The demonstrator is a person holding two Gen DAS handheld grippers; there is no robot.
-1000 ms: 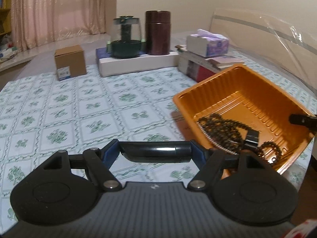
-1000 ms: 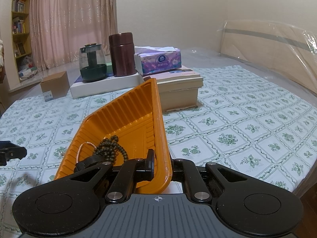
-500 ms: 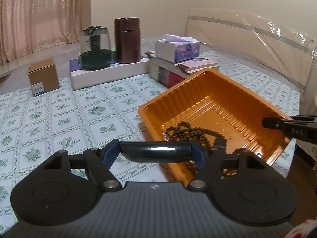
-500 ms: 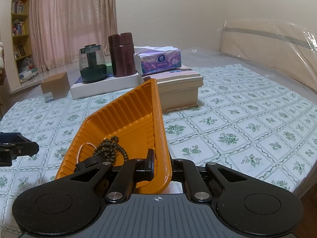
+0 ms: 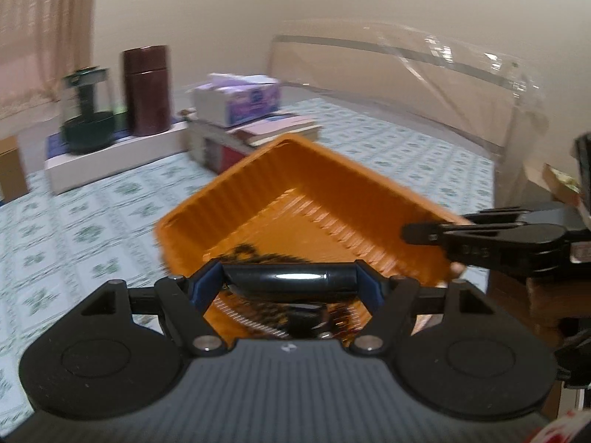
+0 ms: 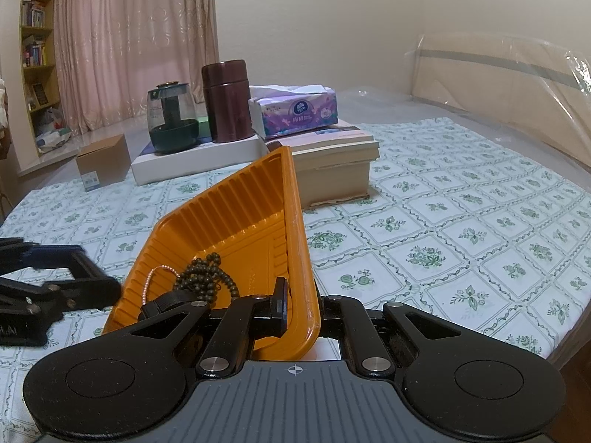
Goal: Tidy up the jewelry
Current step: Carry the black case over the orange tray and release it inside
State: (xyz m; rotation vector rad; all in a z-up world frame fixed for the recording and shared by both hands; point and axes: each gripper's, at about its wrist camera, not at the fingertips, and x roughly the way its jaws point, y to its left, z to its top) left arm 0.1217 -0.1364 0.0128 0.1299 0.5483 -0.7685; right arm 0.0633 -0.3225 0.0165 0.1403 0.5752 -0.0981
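Left wrist view, blurred: the left gripper [image 5: 288, 277] clamps a dark cylinder [image 5: 286, 277] crosswise at lower centre; the orange tray [image 5: 332, 192] and, probably, its dark beads [image 5: 255, 254] lie just beyond it.

Right wrist view: the right gripper [image 6: 299, 301] pinches the tray's near right wall [image 6: 295, 240], tray running toward upper centre; beaded bracelets [image 6: 207, 277] sit left of centre, nearer the left gripper at the left edge.

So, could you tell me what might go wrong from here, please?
1. The right gripper pinches only the rim of the tilted tray; it could slip.
2. The beads and pink chain sit at its low end and may spill.
3. The left gripper hangs beside the tray and could bump it.
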